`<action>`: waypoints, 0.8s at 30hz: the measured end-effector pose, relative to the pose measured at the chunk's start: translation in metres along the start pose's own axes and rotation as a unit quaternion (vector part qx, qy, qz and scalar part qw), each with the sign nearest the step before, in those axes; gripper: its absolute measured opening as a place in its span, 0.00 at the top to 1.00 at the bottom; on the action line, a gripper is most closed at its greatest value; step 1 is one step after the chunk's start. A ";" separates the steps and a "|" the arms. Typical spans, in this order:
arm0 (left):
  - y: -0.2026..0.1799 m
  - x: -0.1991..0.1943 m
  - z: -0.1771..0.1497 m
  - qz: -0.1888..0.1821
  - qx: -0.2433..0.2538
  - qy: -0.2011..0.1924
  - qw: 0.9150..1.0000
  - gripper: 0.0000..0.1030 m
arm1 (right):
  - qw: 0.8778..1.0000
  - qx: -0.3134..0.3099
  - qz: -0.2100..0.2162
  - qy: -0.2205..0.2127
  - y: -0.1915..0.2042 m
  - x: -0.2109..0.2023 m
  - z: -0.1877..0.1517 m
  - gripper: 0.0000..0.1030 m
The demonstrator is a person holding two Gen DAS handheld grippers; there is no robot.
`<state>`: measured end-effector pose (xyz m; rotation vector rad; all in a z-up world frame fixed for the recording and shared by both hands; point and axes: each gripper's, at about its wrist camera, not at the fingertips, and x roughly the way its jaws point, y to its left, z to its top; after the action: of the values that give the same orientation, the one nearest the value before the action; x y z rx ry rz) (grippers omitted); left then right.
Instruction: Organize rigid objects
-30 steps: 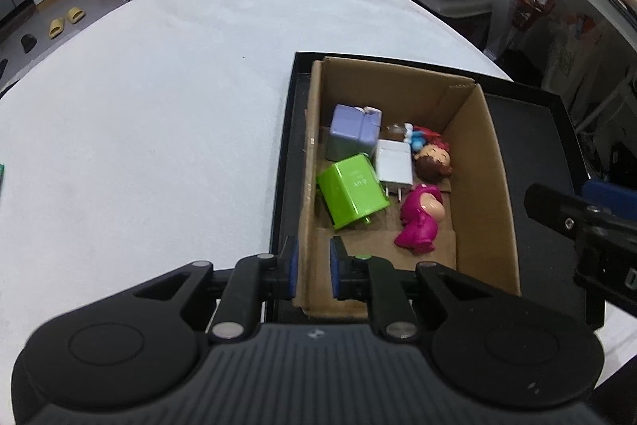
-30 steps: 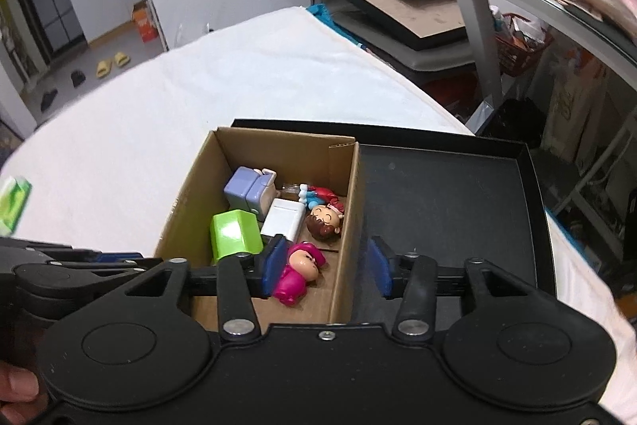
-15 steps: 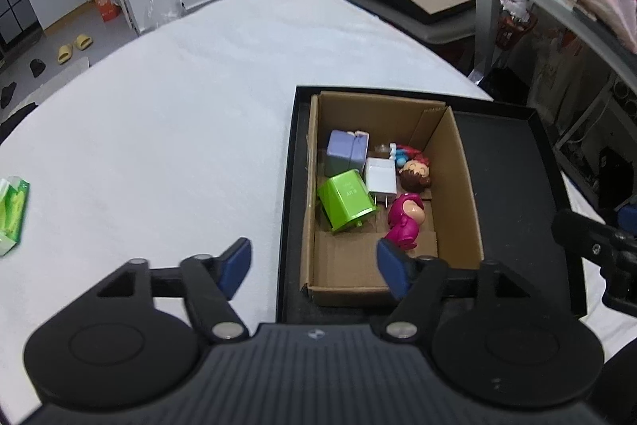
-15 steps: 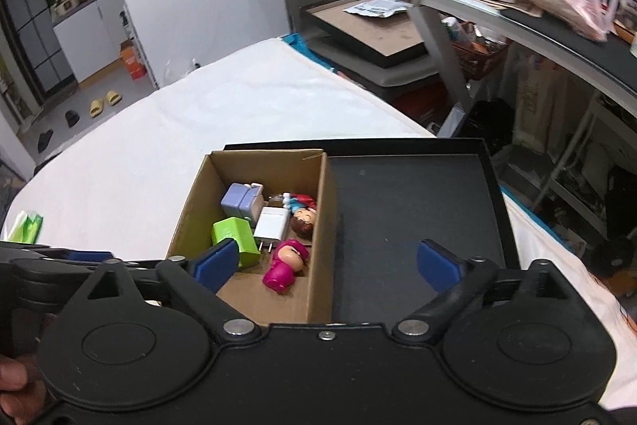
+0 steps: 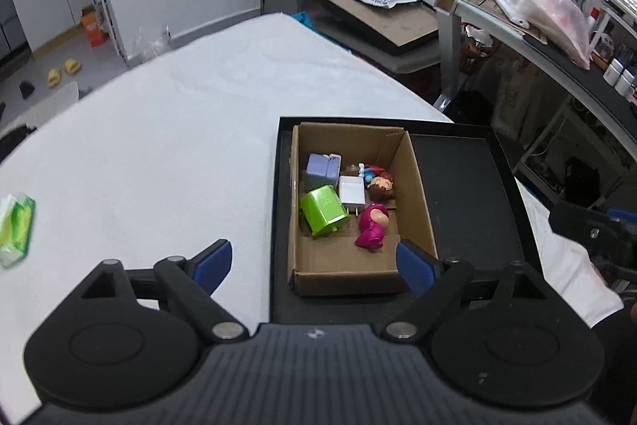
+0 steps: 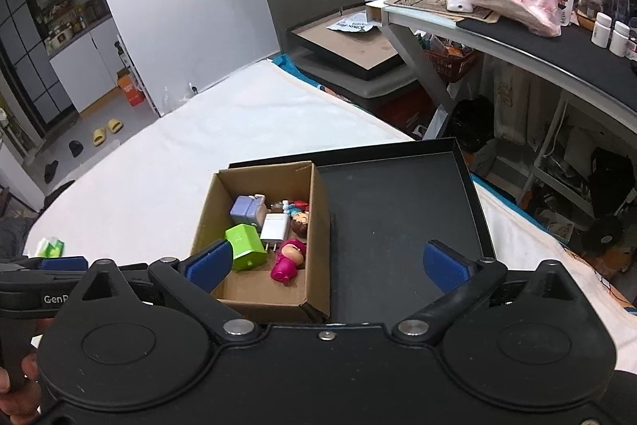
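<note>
Left wrist view: left gripper (image 5: pixel 314 261) has its jaws spread wide w/ nothing between them, held above the near end of the cardboard box (image 5: pixel 418 186). Box sits in the left part of a black tray (image 5: pixel 469 186) on the white table (image 5: pixel 159 154). Inside the box, all toward the far end: lilac charger (image 5: pixel 321 169), white charger (image 5: pixel 352 190) just beside it, green charger (image 5: pixel 323 210) tilted nearer the camera, pink figurine (image 5: pixel 372 225) lying on its side at the right, brown-haired doll head (image 5: pixel 380 186) beyond it, and a small red/blue toy (image 5: pixel 372 169) at the back. A green tissue pack (image 5: pixel 16 226) lies well apart on the table's left edge. Right gripper's tip shows at the far right, over the tray's edge. Right wrist view: right gripper (image 6: pixel 328 261) also has jaws wide apart, empty, left pad over the box's near-left corner, right pad over the bare tray floor (image 6: pixel 398 210). Same items in the box (image 6: pixel 318 226): green charger (image 6: pixel 247 245), white charger (image 6: pixel 274 228), lilac charger (image 6: pixel 245 210), pink figurine (image 6: pixel 288 259), doll head (image 6: pixel 300 224). Tissue pack (image 6: pixel 49 247) sits on the table (image 6: pixel 239 114) at left.
</note>
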<state>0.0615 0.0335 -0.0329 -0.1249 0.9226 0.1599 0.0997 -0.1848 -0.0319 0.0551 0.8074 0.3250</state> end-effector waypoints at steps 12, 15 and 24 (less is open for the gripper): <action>0.002 -0.038 -0.009 -0.014 0.017 -0.009 1.000 0.12 | 1.000 0.002 0.007 -0.021 0.005 -0.043 -0.006 0.00; 0.001 -0.048 -0.010 -0.016 0.023 -0.021 0.999 0.11 | 1.000 -0.001 0.005 -0.026 0.007 -0.052 -0.008 0.00; -0.003 -0.072 -0.021 -0.019 0.036 -0.042 0.998 0.10 | 0.999 -0.009 -0.017 -0.031 0.012 -0.069 -0.018 0.00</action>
<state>0.0035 0.0209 0.0123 -0.0683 0.8403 0.0957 0.0389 -0.1956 0.0067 0.0343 0.7426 0.2975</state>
